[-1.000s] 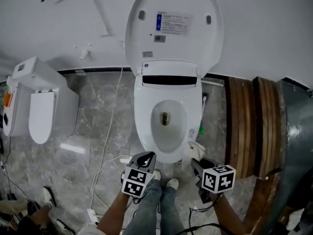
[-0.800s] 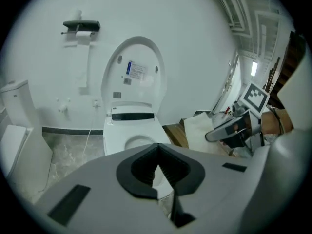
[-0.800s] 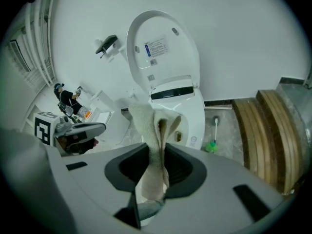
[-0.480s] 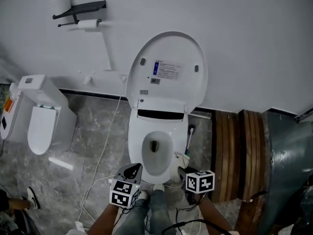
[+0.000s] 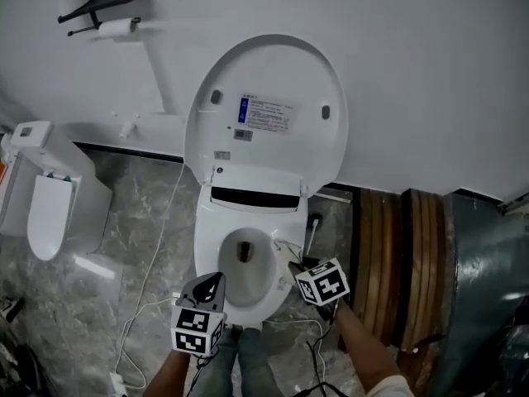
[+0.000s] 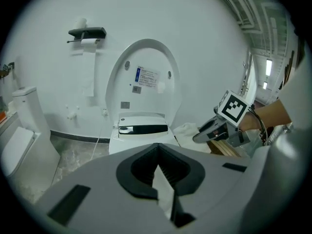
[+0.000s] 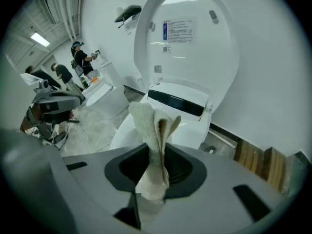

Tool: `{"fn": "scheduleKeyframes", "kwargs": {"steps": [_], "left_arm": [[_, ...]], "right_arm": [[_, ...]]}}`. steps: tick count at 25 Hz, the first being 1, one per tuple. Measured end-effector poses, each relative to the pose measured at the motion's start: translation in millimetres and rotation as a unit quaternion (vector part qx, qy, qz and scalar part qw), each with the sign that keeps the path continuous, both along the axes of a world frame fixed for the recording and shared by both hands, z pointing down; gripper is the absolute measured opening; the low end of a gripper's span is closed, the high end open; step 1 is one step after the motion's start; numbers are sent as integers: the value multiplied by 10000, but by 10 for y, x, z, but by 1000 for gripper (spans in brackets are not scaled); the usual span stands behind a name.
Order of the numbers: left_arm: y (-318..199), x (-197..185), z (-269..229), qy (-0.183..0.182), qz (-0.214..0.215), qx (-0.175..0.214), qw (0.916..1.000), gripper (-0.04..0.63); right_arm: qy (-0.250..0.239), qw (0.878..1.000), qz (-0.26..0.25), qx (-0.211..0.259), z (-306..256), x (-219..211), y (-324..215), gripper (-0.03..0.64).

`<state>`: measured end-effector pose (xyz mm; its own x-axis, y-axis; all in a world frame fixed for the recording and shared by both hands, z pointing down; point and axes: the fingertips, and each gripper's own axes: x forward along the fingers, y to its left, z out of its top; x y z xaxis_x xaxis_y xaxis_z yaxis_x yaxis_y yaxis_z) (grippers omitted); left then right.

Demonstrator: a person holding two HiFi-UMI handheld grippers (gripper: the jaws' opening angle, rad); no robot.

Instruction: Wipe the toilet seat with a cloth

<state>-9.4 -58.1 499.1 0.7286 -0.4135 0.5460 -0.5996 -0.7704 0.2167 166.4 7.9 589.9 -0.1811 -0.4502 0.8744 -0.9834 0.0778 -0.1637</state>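
Marbled floor (image 5: 107, 246) bkgd: right gripper (image 7: 155, 169), pinching cloth (image 7: 152, 126), has reached toilet seat (image 5: 208, 263) at 3 o'clock; left gripper (image 6: 158, 168) pressed together, empty. Wipe can start.

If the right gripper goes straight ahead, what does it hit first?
Probably the seat. The right gripper is shut on the cloth and points at the seat's rim, so the cloth would touch first. Depth is unclear.

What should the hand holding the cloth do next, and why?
Probably ease the right gripper down until its folded beige terry cloth presses on the white oval toilet seat, so wiping can start. The cloth is clamped in the jaws and sits by the seat's right rim, the white lid stands open, and contact isn't clearly made.
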Motion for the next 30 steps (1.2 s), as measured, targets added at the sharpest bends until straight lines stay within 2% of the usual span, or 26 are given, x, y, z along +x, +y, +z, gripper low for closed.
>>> {"fn": "scheduleKeyframes", "kwargs": {"steps": [5, 12, 15, 19, 30], "left_arm": [[-80, 175, 243, -37, 87, 74, 9999, 11], [-141, 253, 596, -95, -145, -66, 9998, 11], [-204, 301, 706, -119, -264, -59, 9996, 11], [-298, 378, 804, -173, -302, -29, 9994, 11], [-382, 482, 1009, 79, -770, -524, 9956, 11]], "right_arm": [[383, 9951, -878, -259, 399, 178, -189, 98], [784, 9874, -1317, -408, 716, 413, -469, 98], [1198, 9773, -1687, -454, 778, 541, -594, 98], [1667, 9574, -2290, -554, 901, 658, -746, 98], [2059, 9157, -3382, -686, 1063, 751, -1077, 98]]}}
